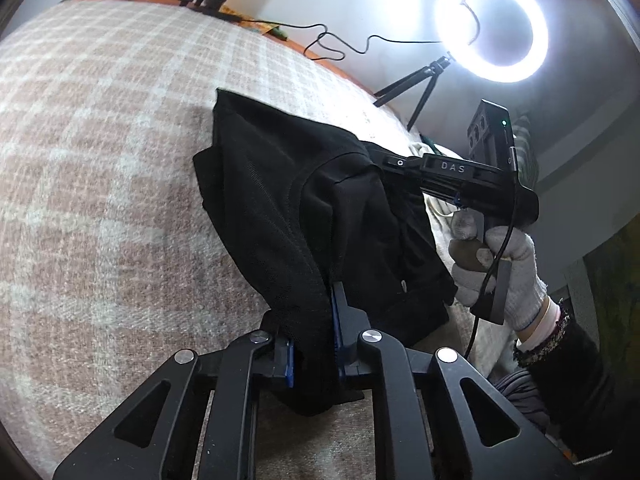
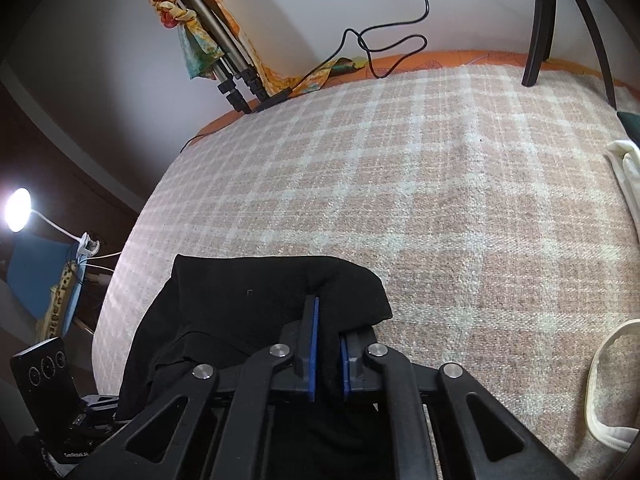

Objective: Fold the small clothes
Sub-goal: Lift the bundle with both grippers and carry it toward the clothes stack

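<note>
A small black garment (image 1: 304,208) hangs stretched above the checked blanket (image 1: 100,160). My left gripper (image 1: 314,344) is shut on its near edge, black cloth pinched between the blue pads. In the left wrist view the right gripper (image 1: 384,164) comes in from the right in a gloved hand (image 1: 504,268), its fingertips buried in the garment's far edge. In the right wrist view the right gripper (image 2: 326,356) is shut on a bunched fold of the black garment (image 2: 256,312), which droops to the left over the blanket (image 2: 440,184).
A lit ring light on a small tripod (image 1: 490,26) stands at the blanket's far edge, with a cable (image 1: 344,46) beside it. White clothes (image 2: 624,184) lie at the right. A folded tripod (image 2: 216,44) leans on the wall. A desk lamp (image 2: 18,210) glows at left.
</note>
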Demonstrator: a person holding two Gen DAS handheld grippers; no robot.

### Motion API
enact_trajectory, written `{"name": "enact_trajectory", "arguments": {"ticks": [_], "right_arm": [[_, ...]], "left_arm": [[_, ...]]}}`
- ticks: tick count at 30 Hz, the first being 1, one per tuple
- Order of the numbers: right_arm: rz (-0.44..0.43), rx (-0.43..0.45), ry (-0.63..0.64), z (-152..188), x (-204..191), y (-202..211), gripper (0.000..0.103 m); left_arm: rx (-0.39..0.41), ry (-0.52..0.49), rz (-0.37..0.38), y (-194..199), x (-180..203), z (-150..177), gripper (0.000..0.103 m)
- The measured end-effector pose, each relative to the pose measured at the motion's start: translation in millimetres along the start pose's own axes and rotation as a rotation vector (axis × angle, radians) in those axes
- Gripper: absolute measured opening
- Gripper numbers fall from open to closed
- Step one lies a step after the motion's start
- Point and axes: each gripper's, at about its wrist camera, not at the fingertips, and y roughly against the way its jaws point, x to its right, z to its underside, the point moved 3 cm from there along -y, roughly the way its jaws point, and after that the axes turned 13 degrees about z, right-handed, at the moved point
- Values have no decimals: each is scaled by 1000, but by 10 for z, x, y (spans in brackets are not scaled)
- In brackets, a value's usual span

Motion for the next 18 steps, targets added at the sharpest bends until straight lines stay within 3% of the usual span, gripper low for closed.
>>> {"name": "enact_trajectory", "arguments": {"ticks": [18], "right_arm": [[27,199,55,-160,-233,820,4]], "left_arm": [[45,-93,82,28,429,-216,10]]}}
